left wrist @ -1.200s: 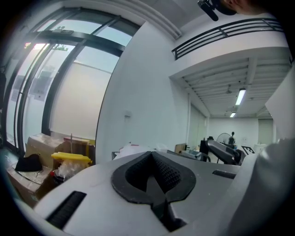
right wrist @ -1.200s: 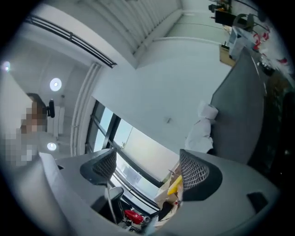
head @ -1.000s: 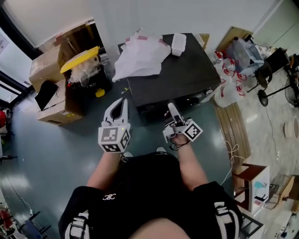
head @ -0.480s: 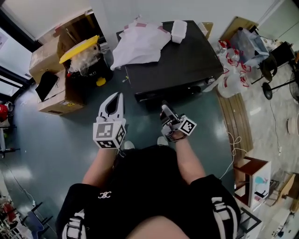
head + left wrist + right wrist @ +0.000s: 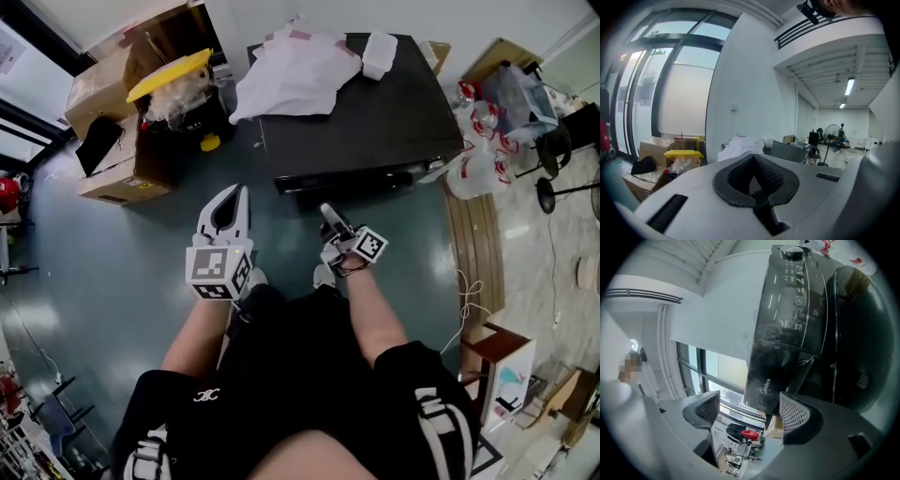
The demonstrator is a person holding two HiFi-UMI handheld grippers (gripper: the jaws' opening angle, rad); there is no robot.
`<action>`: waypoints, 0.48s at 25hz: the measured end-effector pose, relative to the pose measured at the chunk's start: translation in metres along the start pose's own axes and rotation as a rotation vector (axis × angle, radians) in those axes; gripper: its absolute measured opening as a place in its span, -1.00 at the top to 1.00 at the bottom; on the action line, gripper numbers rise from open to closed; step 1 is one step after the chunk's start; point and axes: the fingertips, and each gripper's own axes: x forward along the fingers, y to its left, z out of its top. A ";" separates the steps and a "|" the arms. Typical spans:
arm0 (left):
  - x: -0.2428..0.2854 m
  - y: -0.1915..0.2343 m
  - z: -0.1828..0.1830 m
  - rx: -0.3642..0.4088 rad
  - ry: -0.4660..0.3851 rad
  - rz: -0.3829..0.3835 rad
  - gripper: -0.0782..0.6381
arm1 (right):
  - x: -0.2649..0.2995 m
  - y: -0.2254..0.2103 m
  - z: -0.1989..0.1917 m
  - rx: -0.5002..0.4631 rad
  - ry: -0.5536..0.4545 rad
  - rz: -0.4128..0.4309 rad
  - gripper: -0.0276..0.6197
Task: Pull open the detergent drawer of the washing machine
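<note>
Above a grey-blue floor (image 5: 131, 262), the right gripper (image 5: 749, 412), jaws parted, is facing the glossy detergent drawer (image 5: 771, 373); the left gripper (image 5: 754, 164) is idling, jaws pressed together on nothing. The drawer looks rigid and likely slippery, so hook its lip.

Grey-green glossy floor (image 5: 112, 272), white walls (image 5: 750, 84), tall windows (image 5: 670, 89)

Washing machine (image 5: 361, 122) ahead of both tongs is seen in glossy black, and its detergent drawer (image 5: 776, 371) is stamped with a white logo. A white cloth (image 5: 291, 70) is draped on top. Left tongs (image 5: 235, 191) and right tongs (image 5: 325, 212) are done in pale grey, with dark mesh-textured pads (image 5: 794, 413) and black-and-white square-patterned cubes. Left of the left tongs, a yellow lid (image 5: 169, 75) and brown cardboard boxes (image 5: 117, 178) are spotted. The floor (image 5: 122, 272) is dull teal.
</note>
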 end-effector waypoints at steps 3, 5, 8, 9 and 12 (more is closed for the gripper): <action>0.005 0.003 -0.010 -0.012 0.020 0.017 0.79 | 0.008 -0.011 0.006 0.024 -0.009 0.007 -0.31; 0.009 0.004 -0.016 -0.019 0.032 0.028 0.79 | 0.014 -0.018 0.012 0.026 -0.014 0.013 -0.31; 0.016 0.008 -0.024 -0.022 0.046 0.044 0.79 | 0.025 -0.027 0.018 0.040 -0.011 0.030 -0.32; 0.018 0.009 -0.026 -0.024 0.050 0.048 0.79 | 0.028 -0.031 0.019 0.046 -0.008 0.029 -0.32; 0.023 0.013 -0.030 -0.032 0.056 0.055 0.79 | 0.035 -0.043 0.021 0.059 -0.006 0.016 -0.33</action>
